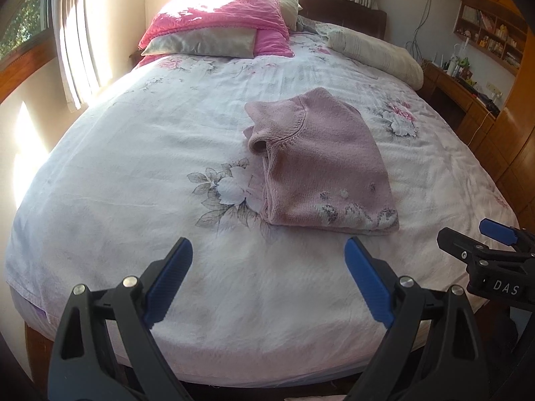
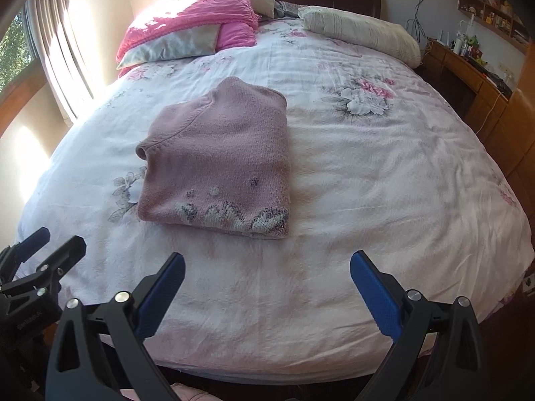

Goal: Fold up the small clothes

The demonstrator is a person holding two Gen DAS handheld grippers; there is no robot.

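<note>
Sunlit bed (image 1: 133,173) ahead: the pink sweater (image 1: 321,167) lies mid-bed, already folded into a neat rectangle. My left gripper (image 1: 267,287) and right gripper (image 2: 267,297) hover near, spread, empty; little seems left.

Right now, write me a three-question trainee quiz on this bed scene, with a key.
1. True or false: the left gripper is shut on the pink sweater.
2. Which edge of the sweater carries the white and grey knitted pattern? A) the edge nearest the grippers B) the edge nearest the headboard C) neither
3. Fill in: the bright pink quilt lies at the ____ of the bed.

Key:
1. False. Both it and the right gripper are open, short of the folded sweater.
2. A
3. Head, near the window side, partly over a grey pillow.
</note>
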